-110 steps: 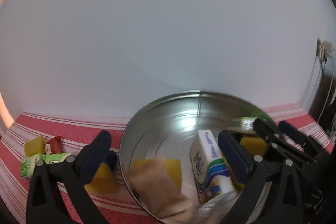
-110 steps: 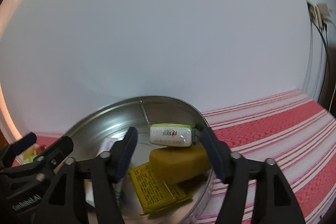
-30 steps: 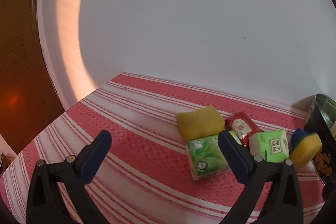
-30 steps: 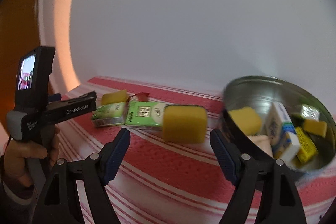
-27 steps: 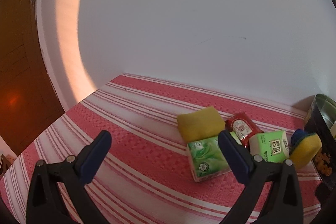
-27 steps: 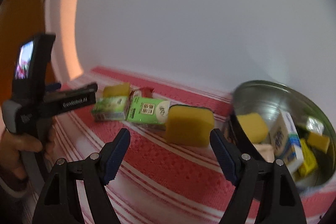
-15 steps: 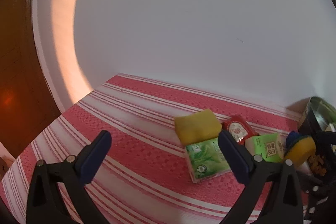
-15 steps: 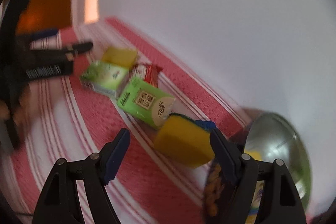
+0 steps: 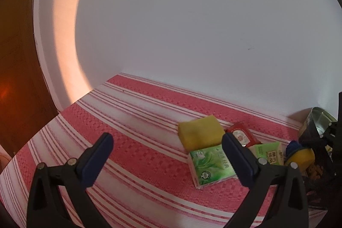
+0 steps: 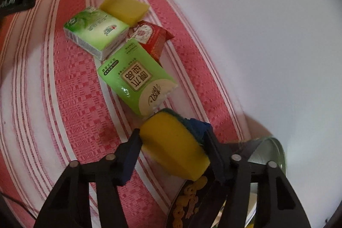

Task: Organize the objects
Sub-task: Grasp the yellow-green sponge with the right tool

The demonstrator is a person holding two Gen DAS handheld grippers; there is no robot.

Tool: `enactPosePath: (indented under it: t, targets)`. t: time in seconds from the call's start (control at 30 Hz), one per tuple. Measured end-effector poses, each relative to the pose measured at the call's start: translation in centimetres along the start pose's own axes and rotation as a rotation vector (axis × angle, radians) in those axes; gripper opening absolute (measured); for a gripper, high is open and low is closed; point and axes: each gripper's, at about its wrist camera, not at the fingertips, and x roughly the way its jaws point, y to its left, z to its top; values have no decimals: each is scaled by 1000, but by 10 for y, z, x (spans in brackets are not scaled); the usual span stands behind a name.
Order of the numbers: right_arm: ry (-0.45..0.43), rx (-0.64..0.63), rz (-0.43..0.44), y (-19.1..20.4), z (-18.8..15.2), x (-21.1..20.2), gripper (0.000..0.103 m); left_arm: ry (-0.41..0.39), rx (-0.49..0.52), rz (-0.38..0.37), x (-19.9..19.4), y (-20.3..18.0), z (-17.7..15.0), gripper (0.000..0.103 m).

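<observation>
The right tongs (image 10: 172, 153) are closing on a yellow sponge (image 10: 174, 147) with a dark scouring side; it sits between the 2 pads at lower centre of the right wrist view, and both pads look to be touching its sides. The sponge lies on the striped red cloth (image 10: 64, 89) over the worktop, just beside the metal tin (image 10: 271, 150) at lower right, whose rim shows but whose contents are mostly hidden here.

The left tongs (image 9: 166, 158) stand open and empty, low in the left wrist view, with nothing between the pads.

Judging by the layout, sorting is partly done at best. Apart from the sponge now being gripped, 4 things lie loose in a cluster on the cloth: a second yellow sponge (image 10: 125, 6) at upper centre, a green tissue pack (image 10: 96, 32) touching it, a red sachet (image 10: 152, 37) just to the right, and a green pouch (image 10: 136, 78) whose end is near the gripped sponge.

If the tin is the collecting place, the sponge goes in next, then those 4.
</observation>
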Motion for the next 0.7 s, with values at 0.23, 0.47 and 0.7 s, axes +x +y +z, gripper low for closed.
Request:
enactPosePath:
  t: [0.23,0.47,0.7]
  targets:
    - [-322,367,155,-19,-38,-74,58,-41,56,-109,-9,-14,0,102]
    - [-554,687,167,-5,-121,-117,59,-17,186,-308,-14,-56,-15,102]
    - [-610,825,113,-19,-163,-109,59,69,212,-244,14,-112,-18,97]
